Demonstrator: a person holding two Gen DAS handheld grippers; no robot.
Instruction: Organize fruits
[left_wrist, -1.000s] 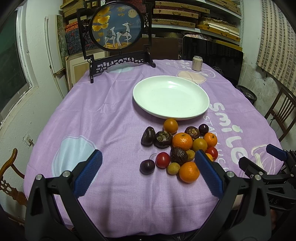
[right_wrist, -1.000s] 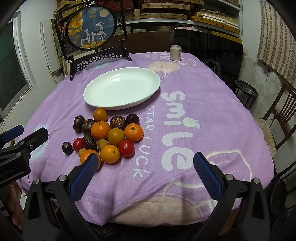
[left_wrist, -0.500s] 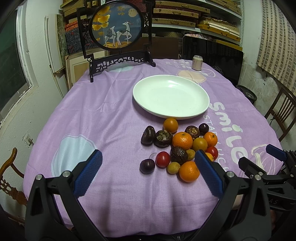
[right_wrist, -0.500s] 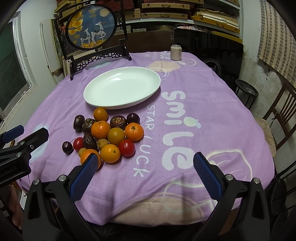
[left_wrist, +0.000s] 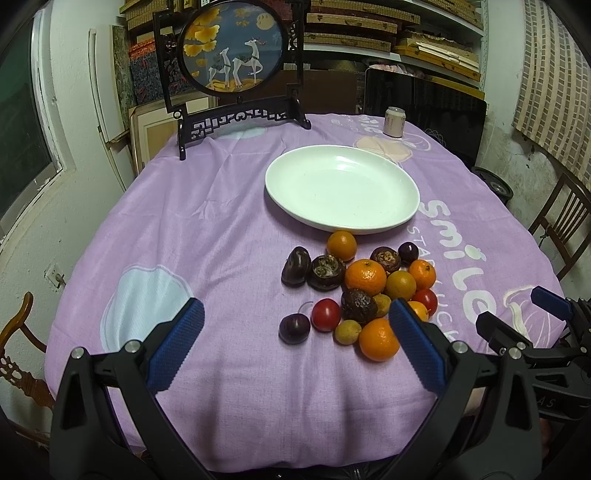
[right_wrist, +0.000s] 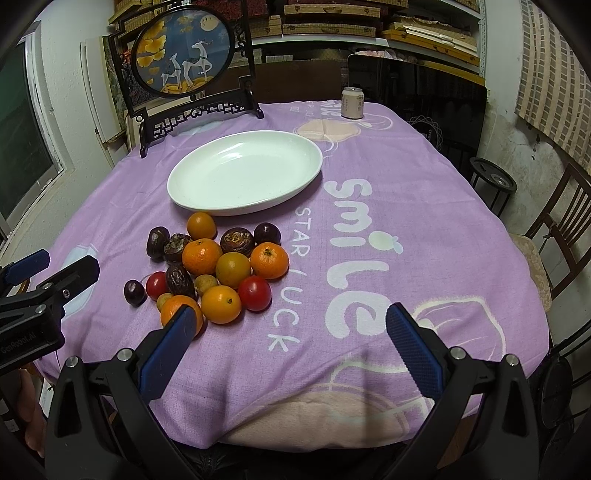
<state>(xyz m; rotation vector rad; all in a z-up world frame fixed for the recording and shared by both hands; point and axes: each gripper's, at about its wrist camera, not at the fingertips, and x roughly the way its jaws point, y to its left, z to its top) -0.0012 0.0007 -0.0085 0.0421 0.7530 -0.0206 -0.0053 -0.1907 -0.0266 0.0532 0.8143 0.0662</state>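
A heap of fruit (left_wrist: 364, 275) lies on the purple tablecloth: oranges, red tomatoes, dark plums and wrinkled dark fruits. It also shows in the right wrist view (right_wrist: 201, 256). An empty white oval plate (left_wrist: 341, 218) sits just behind the heap; it also shows in the right wrist view (right_wrist: 245, 208). My left gripper (left_wrist: 295, 345) is open and empty, low at the table's near edge, just short of the heap. My right gripper (right_wrist: 288, 349) is open and empty, to the right of the heap.
A round painted screen on a black stand (left_wrist: 232, 50) stands at the back left. A drink can (left_wrist: 394, 122) stands at the back right. Wooden chairs (right_wrist: 554, 236) stand at the right; another chair (left_wrist: 14, 332) is at the left. Shelves line the back wall.
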